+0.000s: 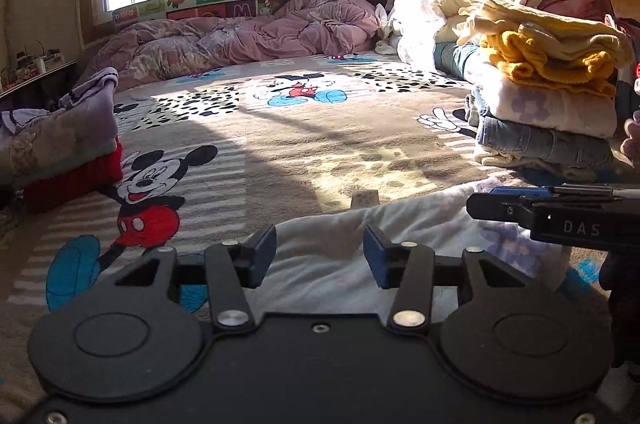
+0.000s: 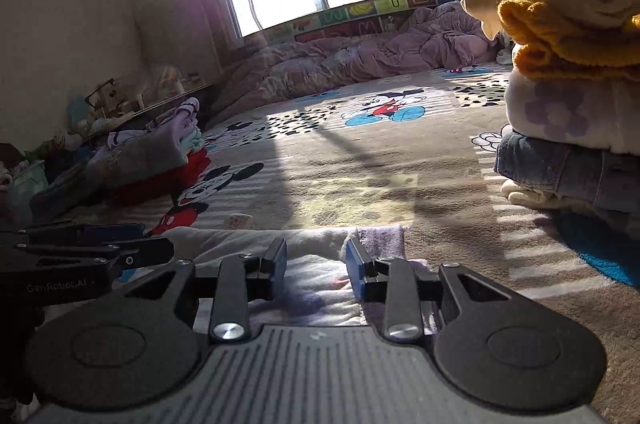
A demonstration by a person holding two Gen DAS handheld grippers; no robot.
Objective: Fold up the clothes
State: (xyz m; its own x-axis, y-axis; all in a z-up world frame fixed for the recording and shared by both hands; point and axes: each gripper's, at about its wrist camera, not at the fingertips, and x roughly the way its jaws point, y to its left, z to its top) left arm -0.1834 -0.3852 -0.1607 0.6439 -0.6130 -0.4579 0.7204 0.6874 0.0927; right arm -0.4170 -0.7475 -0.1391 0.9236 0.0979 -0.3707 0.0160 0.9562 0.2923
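Observation:
A white garment with faint purple flowers (image 1: 400, 236) lies flat on the Mickey Mouse bed sheet (image 1: 280, 144), close in front of both grippers. My left gripper (image 1: 319, 256) hovers low over its near part, open, with only cloth showing between the blue pads. My right gripper (image 2: 316, 266) is open too, just above the same garment (image 2: 304, 280), near a purple cuff (image 2: 382, 240). Each gripper shows side-on in the other's view: the right gripper (image 1: 560, 212) at the right edge, the left gripper (image 2: 80, 252) at the left edge.
A tall stack of folded clothes (image 1: 548, 96), yellow knit over floral white over denim, stands at the right. A lower pile with a red item (image 1: 68, 152) sits at the left. A crumpled pink quilt (image 1: 248, 36) lies under the window. A small tag (image 1: 365, 199) lies past the garment.

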